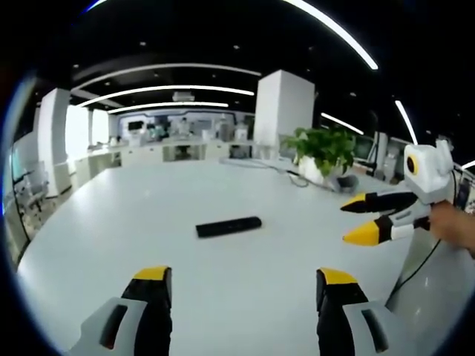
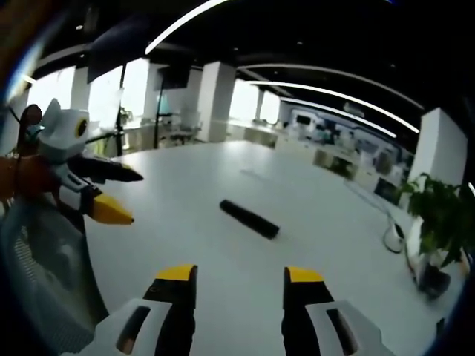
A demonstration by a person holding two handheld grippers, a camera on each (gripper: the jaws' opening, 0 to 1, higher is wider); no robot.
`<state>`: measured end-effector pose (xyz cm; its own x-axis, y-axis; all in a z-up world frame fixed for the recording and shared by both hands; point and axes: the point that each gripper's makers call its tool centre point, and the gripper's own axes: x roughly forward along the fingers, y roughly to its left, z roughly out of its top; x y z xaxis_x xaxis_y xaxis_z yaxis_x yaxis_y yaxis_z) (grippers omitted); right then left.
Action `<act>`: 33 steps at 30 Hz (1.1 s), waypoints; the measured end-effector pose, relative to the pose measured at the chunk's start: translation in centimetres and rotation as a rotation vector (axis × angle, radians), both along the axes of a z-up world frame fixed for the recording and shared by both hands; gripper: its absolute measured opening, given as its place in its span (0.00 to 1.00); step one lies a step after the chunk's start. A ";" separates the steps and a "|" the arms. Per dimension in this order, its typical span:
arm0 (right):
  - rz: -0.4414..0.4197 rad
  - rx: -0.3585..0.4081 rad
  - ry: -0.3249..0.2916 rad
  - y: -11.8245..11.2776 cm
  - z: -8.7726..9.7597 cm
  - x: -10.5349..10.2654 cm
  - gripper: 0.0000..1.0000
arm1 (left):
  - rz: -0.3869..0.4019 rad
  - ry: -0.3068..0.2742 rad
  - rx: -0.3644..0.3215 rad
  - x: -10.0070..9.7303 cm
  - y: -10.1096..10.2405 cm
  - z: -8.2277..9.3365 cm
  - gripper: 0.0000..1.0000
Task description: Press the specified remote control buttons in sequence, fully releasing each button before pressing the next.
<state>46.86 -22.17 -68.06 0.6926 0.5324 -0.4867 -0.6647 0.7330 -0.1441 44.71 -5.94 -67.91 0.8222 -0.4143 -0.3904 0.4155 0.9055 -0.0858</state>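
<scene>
Nearest in the left gripper view, the left gripper (image 1: 243, 285) stands with its jaws wide apart and nothing between them; in the right gripper view the right gripper (image 2: 239, 285) is likewise parted, somewhat narrower, and empty. The remote control (image 1: 228, 226) lies flat on the white table (image 1: 133, 222), at about 12 o'clock from the left jaws and well apart from both grippers (no contact with any button as yet). The right gripper also enters the left gripper view at 3 o'clock, jaws open. Judged risks: with both sets of jaws spread, a tip may land across two buttons; the remote, unsupported on a smooth top, may slide or spin under an oblique press; button faces are too small to read from here, so a wrong key is possible. Farther off, at 1 o'clock, a pot (image 1: 315, 172) holds a green leafy plant (image 1: 324, 147), with a cable (image 1: 278, 169) running beside it.
</scene>
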 end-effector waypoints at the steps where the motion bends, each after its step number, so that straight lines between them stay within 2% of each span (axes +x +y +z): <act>1: -0.002 0.015 0.005 0.0 0.1 0.0 0.43 | 0.001 0.001 -0.002 0.1 0.0 0.0 0.82; 18: -0.017 0.042 0.014 -0.6 0.3 0.6 0.44 | 0.009 0.018 -0.006 0.3 0.3 -0.2 0.83; 30: -0.021 0.084 0.022 -0.4 1.0 0.8 0.54 | 0.018 0.016 -0.001 0.6 0.5 0.0 0.91; 33: -0.010 0.075 0.020 -0.3 1.2 0.9 0.53 | 0.012 0.014 0.000 0.8 0.6 0.3 0.91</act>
